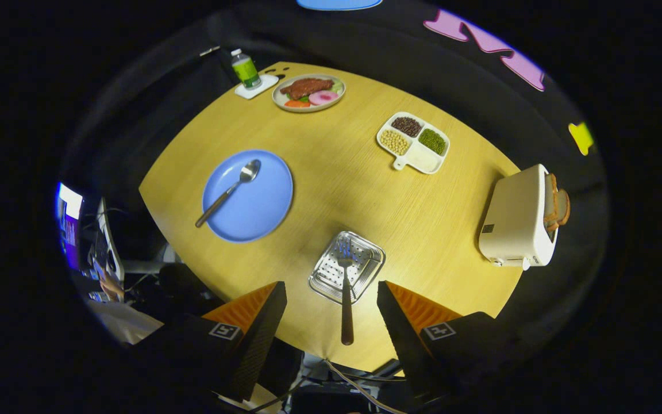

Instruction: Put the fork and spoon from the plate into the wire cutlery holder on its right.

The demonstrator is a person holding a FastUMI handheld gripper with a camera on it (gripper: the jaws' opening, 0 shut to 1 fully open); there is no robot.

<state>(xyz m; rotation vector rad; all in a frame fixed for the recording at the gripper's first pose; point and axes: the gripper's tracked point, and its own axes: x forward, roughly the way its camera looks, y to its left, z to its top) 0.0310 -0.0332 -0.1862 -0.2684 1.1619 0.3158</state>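
Hovering: the hand-held gripper (331, 305) was held high over the near edge of the desk (354, 184), fingers spread wide, nothing pinched.
Fork: the fork (346, 293) was seen already in the wire cutlery holder (347, 267), tines down in it, handle sticking out toward the fingers and lying in the gap between them, untouched.
Spoon: the spoon (228, 192) was left on the blue plate (247, 195), bowl toward the far side, handle poking off the near rim.
Step in hand: half done by the look of it, so the spoon was judged to be next.
How it should be done: the gripper should be swung across to the plate and lined up square to the handle. The overhanging handle end should be pinched, since the bowl looked slippery and flat. A tilt before lowering would probably help it slide in beside the fork.
Bystanders: the toaster (518, 221) and the divided snack tray (413, 142) were well apart, no bother.
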